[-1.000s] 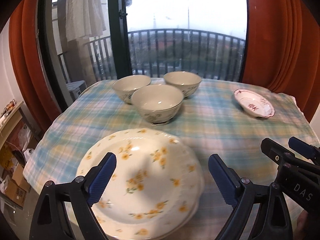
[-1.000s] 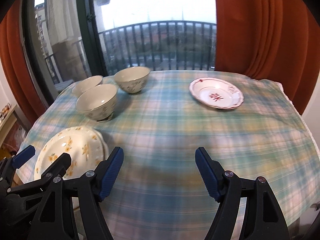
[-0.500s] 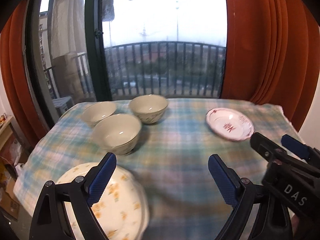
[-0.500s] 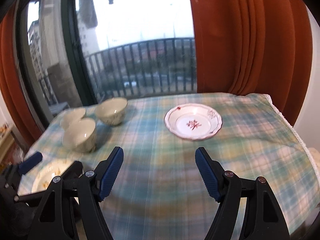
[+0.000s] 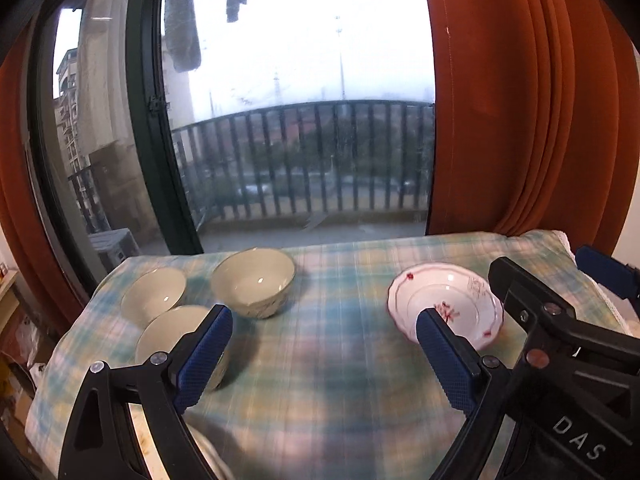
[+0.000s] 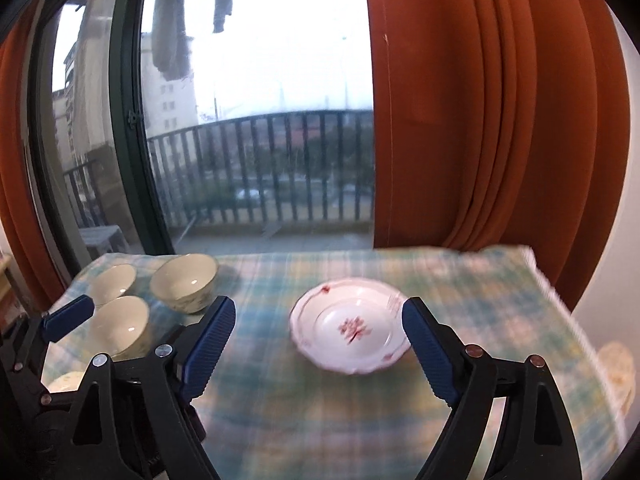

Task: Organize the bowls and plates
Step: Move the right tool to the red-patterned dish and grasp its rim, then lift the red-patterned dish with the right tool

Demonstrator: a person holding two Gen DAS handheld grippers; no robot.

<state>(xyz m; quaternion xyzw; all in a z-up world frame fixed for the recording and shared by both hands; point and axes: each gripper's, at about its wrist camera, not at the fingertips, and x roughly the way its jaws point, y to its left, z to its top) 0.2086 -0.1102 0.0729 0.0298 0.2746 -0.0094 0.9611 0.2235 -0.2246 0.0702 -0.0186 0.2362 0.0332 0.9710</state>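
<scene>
While three bowls [image 6: 182, 282] clustered at the far left of the checked tablecloth [image 6: 256, 396], the left gripper [image 5: 324, 354] hung released and empty; the right gripper [image 6: 316, 336], jaws opening, empty, faced the red-patterned plate [image 6: 350, 326].

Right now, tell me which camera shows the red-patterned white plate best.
The right wrist view. There the red-patterned white plate lies nearly centred between the open fingers, its scalloped rim and red centre motif almost fully visible, though slightly blurred. In the left wrist view the plate sits off to the right, partly covered by that gripper's blue finger pad.
</scene>
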